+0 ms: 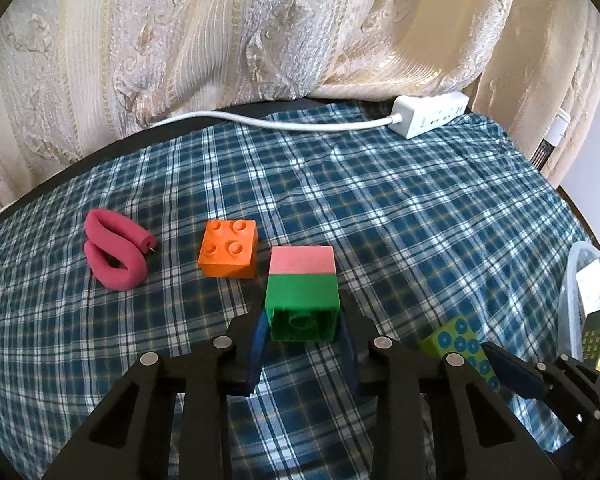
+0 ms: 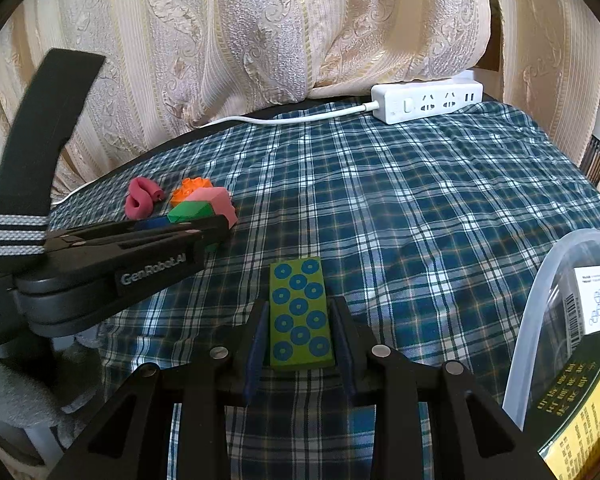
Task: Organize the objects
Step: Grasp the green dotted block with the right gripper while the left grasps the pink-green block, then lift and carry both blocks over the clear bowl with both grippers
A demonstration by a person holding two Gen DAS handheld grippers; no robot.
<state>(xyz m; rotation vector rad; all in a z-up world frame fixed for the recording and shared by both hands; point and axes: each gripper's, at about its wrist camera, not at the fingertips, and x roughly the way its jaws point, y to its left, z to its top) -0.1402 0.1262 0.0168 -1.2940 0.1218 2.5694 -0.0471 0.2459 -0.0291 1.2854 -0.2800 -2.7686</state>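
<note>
Here my left hand-held gripper [image 1: 303, 334] has its blue pads on either side of the green block [image 1: 301, 307], closed against its flanks; a pink block [image 1: 302, 259] is joined to its far end, and the pair lies on its side on the plaid cloth [image 1: 400, 216]. Just ahead and left of it sits the orange block [image 1: 228, 253], studs up, and further left the curled magenta foam tube [image 1: 114, 254]. My right hand-held gripper [image 2: 300, 344] brackets the dotted green tile [image 2: 301, 314] lying flat on the cloth; the pads sit at its long edges, though I cannot tell whether they press on it. To the right of that gripper is a clear tub [image 2: 540, 292] holding boxes. Far ahead a white power strip [image 2: 428, 100] lies by the curtain [image 2: 260, 32].
</note>
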